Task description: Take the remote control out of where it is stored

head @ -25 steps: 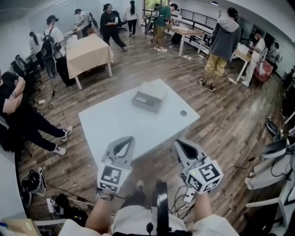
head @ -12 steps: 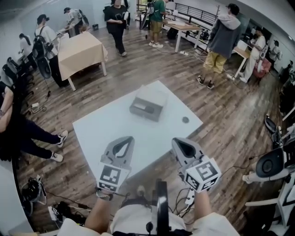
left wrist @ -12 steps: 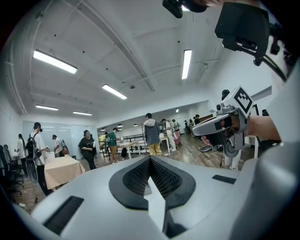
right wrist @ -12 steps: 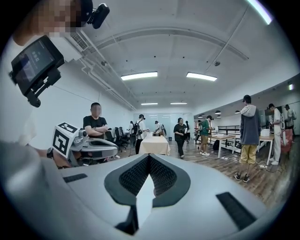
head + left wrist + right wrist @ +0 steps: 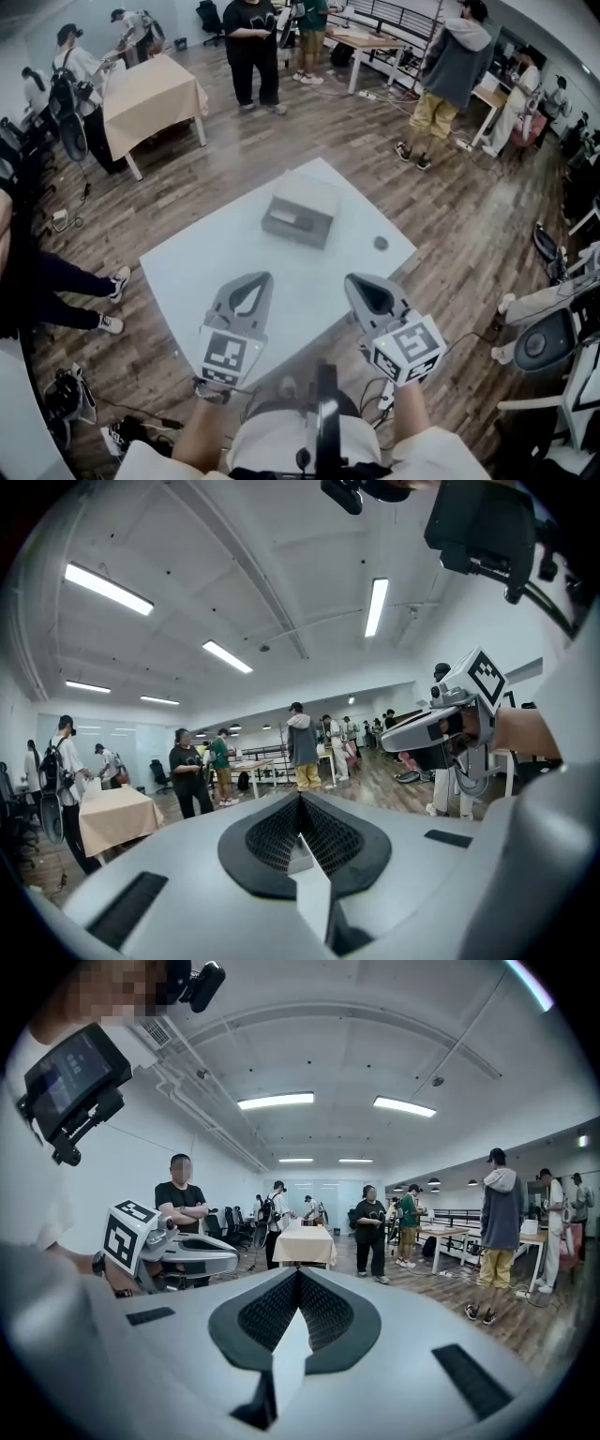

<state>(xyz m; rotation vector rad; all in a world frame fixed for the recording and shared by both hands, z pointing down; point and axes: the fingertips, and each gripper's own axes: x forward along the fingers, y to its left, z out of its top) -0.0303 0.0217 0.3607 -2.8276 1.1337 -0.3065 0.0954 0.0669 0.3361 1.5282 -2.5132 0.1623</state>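
The left gripper point(image 5: 266, 277) and right gripper point(image 5: 349, 279) each have a pale grey shell, black ribbed linings and a white cube point(image 5: 230, 356) bearing black square markers. The person wears a white short-sleeved top point(image 5: 267, 439).

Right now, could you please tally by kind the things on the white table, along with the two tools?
grey box: 1
small dark round object: 1
tools: 2, the left tool and the right tool
Total: 4

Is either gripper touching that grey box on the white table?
Apart. The head view shows bare table between the box and the left gripper and right gripper.
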